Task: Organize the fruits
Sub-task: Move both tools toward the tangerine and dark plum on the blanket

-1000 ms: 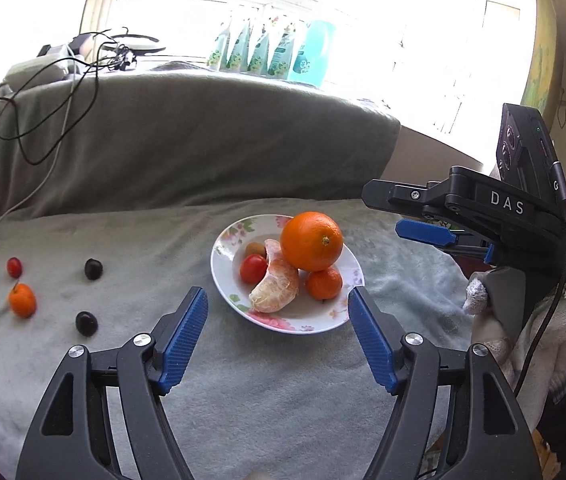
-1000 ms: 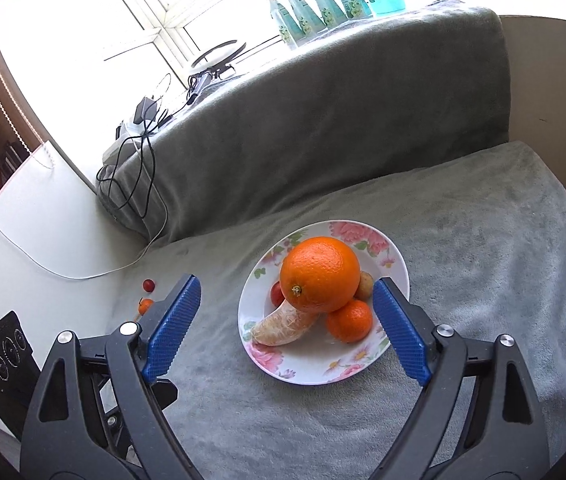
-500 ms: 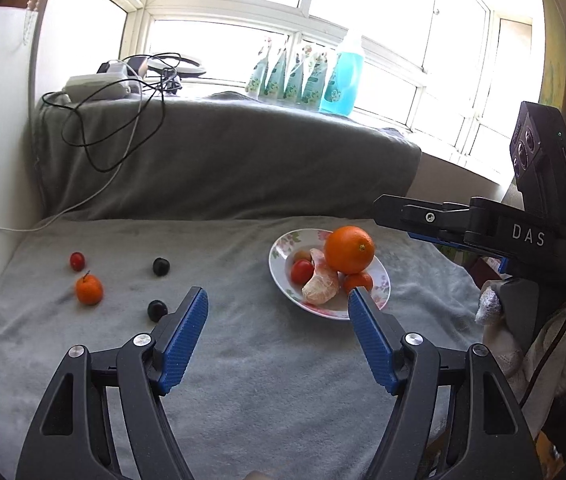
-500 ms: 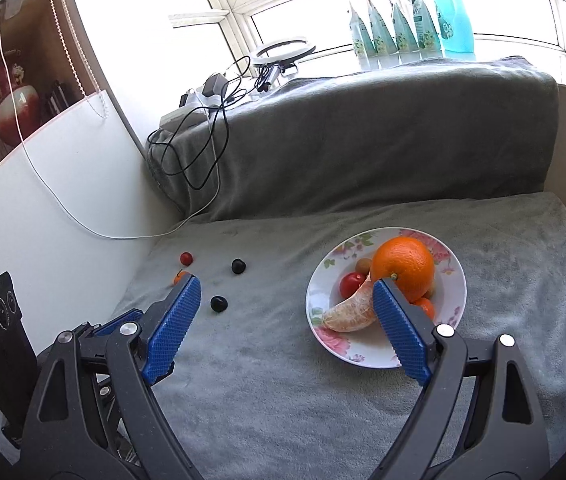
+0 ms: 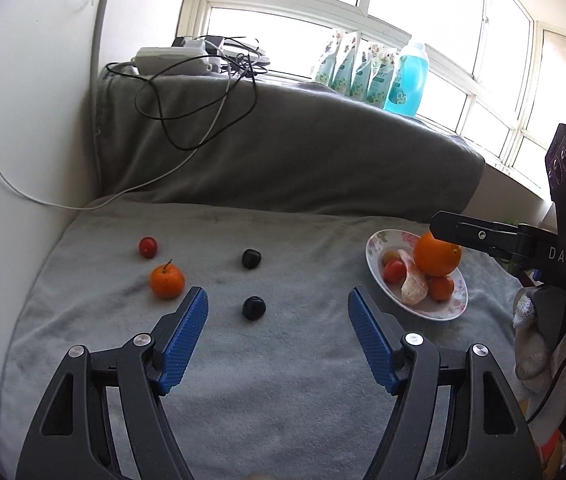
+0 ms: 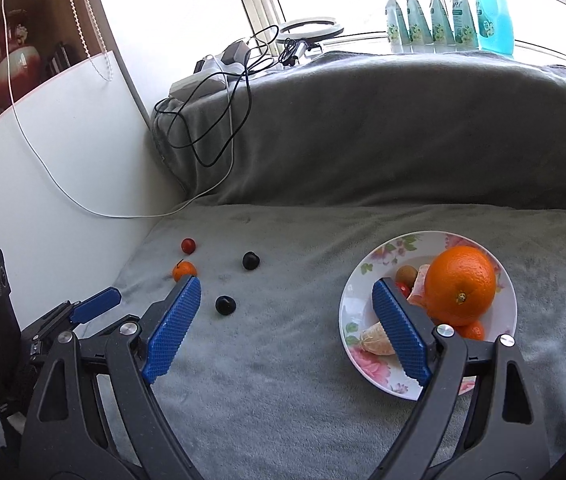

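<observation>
A flowered plate (image 5: 375,246) (image 6: 349,312) on the grey blanket holds a big orange (image 5: 437,254) (image 6: 460,285), a peeled segment (image 5: 414,284), a red tomato (image 5: 394,271) and a small mandarin (image 5: 440,288). Loose on the blanket lie a small mandarin (image 5: 167,281) (image 6: 184,270), a red cherry tomato (image 5: 148,247) (image 6: 188,245) and two dark plums (image 5: 251,258) (image 5: 253,307) (image 6: 225,304). My left gripper (image 5: 277,300) is open and empty, above the near plum. My right gripper (image 6: 287,292) is open and empty, between the plums and the plate.
A grey padded backrest (image 5: 283,152) rises behind the blanket, with a power strip and cables (image 5: 187,60) on top. Bottles (image 5: 407,76) stand on the window sill. A white wall (image 5: 23,140) bounds the left side.
Both grippers have pulled back and swung left, away from the plate. The loose fruits now sit in front of the left gripper. Both stayed open.
</observation>
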Demonstrator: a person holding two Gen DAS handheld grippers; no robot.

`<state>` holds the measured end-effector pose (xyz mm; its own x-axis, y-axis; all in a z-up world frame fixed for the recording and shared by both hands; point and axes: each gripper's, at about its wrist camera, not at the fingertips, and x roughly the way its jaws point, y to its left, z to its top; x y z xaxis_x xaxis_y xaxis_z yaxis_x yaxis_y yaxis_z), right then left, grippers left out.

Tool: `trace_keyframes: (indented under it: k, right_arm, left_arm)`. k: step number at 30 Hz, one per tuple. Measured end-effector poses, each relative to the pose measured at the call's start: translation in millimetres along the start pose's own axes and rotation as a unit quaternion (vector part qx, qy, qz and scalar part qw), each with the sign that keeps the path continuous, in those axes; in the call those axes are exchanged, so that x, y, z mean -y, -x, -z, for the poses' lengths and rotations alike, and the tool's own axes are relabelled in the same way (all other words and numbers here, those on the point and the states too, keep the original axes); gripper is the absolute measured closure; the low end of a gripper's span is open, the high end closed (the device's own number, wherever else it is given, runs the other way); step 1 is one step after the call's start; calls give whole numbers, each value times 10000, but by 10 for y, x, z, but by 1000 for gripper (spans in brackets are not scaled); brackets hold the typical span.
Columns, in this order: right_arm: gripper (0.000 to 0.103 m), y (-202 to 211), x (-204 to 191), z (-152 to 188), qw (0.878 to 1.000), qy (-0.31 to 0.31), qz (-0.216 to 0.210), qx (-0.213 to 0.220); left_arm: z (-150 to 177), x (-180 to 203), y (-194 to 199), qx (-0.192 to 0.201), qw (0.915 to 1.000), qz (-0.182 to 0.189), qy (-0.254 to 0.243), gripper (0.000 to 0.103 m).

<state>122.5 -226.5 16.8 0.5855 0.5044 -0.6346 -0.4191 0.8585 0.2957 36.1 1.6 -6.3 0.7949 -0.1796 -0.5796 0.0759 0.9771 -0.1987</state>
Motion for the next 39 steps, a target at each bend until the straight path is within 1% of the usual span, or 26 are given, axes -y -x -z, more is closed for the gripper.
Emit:
trace_keyframes:
  k: [6,12,17,21,24,26,27,29,30,33,34,35,36,39]
  right_arm:
    - [13,-294,-75,-40,9996,129,-126,-201]
    - [13,-557,-191,-86,9984,282,-276,-404]
    - [13,-795,-250,-139,9971,397,-268,-588]
    - [13,-1003,-293,-182,9961,400,-255,-749]
    - [14,-1148,-339,-202,9951,416,-270,-854]
    - [21,-1253,-385,-209,9940,478,-256,-949]
    - [23,-1307,-410,-208,9933,512,-252,-1004]
    - [29,-1403,-463,-197,9920,582,-235,-1092]
    - [30,-1455,-495,-187,9912,647,-229,-1136]
    - [38,-1598,-579,-156,9886,866,-95,-1226]
    - [42,-1647,-599,-147,9878,924,-46,-1256]
    - [45,-1692,-613,-138,9870,961,-23,-1291]
    - [47,-1731,-622,-130,9864,975,-18,-1327]
    - [48,-1817,-645,-116,9855,1018,-2,-1358]
  left_arm:
    - [16,-386,-99,-32,9992,-263,284,31]
    - [56,-706,-227,-109,9978,-464,454,31]
    - [71,-852,-345,-235,9968,-476,599,31]
    - [78,-883,-437,-333,9967,-452,593,31]
    - [67,-927,-512,-394,9962,-388,676,31]
    - [56,-952,-553,-412,9960,-359,708,32]
    - [54,-959,-578,-429,9959,-347,711,35]
    - [47,-975,-642,-491,9956,-322,729,36]
    - [44,-982,-671,-520,9954,-307,743,38]
    - [30,-990,-741,-571,9950,-279,765,39]
    - [26,-990,-762,-587,9950,-269,762,41]
    - [24,-991,-778,-603,9949,-266,764,45]
    - [22,-995,-794,-619,9948,-259,766,47]
    - [20,-1011,-844,-654,9947,-268,749,48]
